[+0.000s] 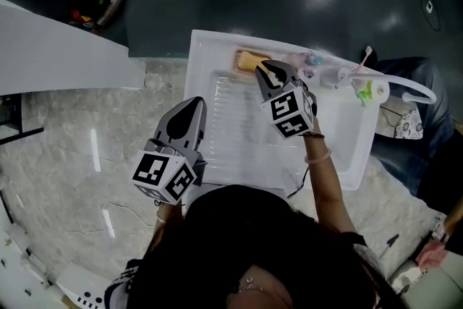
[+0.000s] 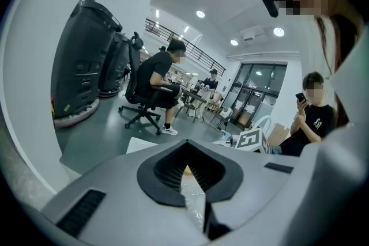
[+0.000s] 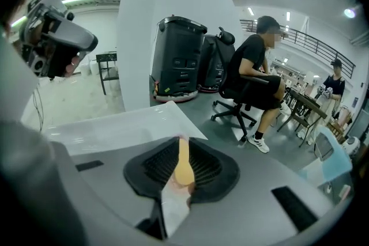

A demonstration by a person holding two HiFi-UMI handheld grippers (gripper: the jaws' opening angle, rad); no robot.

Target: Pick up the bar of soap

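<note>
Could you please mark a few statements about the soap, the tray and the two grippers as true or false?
1. The orange bar of soap lies at the far edge of the white plastic tray. True.
2. The left gripper holds the soap. False: its jaws are together and empty, at the tray's left edge.
3. The right gripper has its tips at the soap. True.
4. The tray sits on a dark wooden floor. False: it rests on a pale marbled counter.
</note>
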